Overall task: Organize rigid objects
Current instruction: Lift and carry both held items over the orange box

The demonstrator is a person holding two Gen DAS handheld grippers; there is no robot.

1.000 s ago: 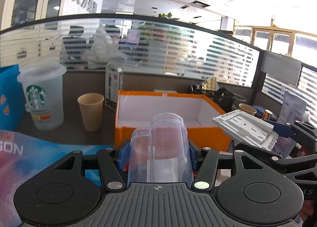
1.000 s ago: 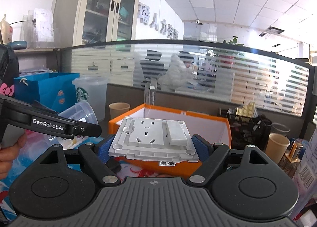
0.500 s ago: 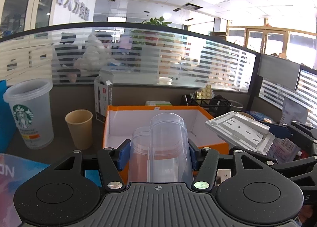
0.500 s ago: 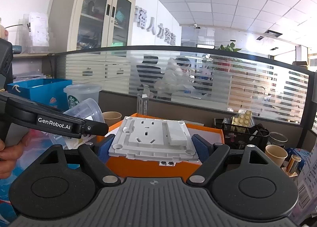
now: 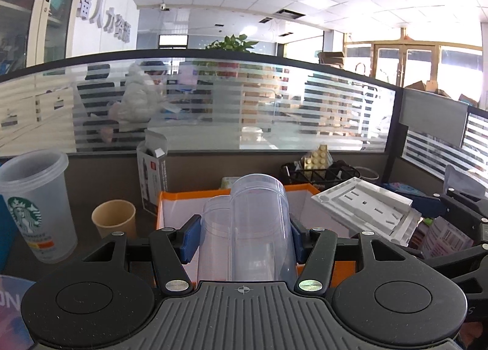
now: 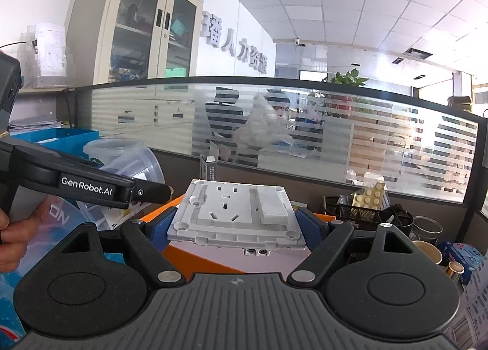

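My left gripper (image 5: 244,238) is shut on a clear plastic container (image 5: 248,228), its blue pads pressing both sides. The container hangs in front of an orange box (image 5: 170,206) with a white inside. My right gripper (image 6: 237,223) is shut on a white wall socket plate (image 6: 236,212), held flat and face up above the same orange box (image 6: 180,254). In the left wrist view the socket plate (image 5: 363,206) shows at the right, over the box's right side. In the right wrist view the clear container (image 6: 134,167) shows at the left behind the other gripper's arm (image 6: 85,186).
A large clear Starbucks cup (image 5: 36,206) and a small paper cup (image 5: 114,221) stand left of the box, a tall carton (image 5: 151,179) behind it. A black wire basket (image 6: 363,212) with a yellow brick plate and more cups sit at the right. A striped glass partition closes the back.
Both grippers have risen and moved forward toward the orange box with their loads. The Starbucks cup and paper cup have slid left and lower in the left wrist view.
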